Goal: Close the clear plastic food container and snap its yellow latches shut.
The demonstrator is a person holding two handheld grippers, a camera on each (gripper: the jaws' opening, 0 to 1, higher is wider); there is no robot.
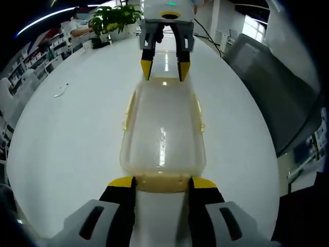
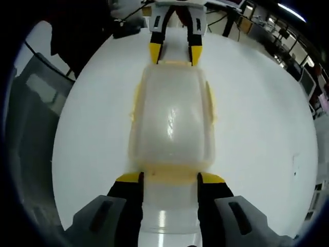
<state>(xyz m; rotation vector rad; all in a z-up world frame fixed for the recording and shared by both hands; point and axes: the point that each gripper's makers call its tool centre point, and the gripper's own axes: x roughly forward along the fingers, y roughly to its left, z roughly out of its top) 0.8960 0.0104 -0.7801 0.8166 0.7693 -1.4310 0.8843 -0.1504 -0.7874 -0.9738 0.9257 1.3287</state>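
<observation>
— So, how many things are on the table?

— One clear plastic food container (image 1: 163, 131), lid on, lying on the white table (image 1: 72, 139) between two grippers. The left gripper (image 1: 162, 181) sits at one short end and the right gripper (image 2: 170, 177) at the opposite end, facing each other.

— And the yellow latches?

— Four can be counted: one at each short end and one along each long side. The end latch (image 1: 163, 181) lies between the left gripper's yellow-tipped jaws, and the other end latch (image 2: 169, 174) lies between the right gripper's. The side latches (image 2: 211, 103) stick out a little from the walls; whether any is snapped I cannot tell.

— Are the jaws gripping?

— Both pairs stand apart, about as wide as the end latch, tips just beside its corners. Neither pair is clamped on anything.

— Anything else on the surface?

— One small pale scrap (image 1: 61, 91), well apart from the container. The tabletop is glossy and reflects the ceiling lights.

— The room?

— An office: one potted green plant (image 1: 114, 19) at the table's far edge, a grey chair (image 1: 280, 87) beside the table, shelves (image 1: 31, 62) and desks beyond.
</observation>
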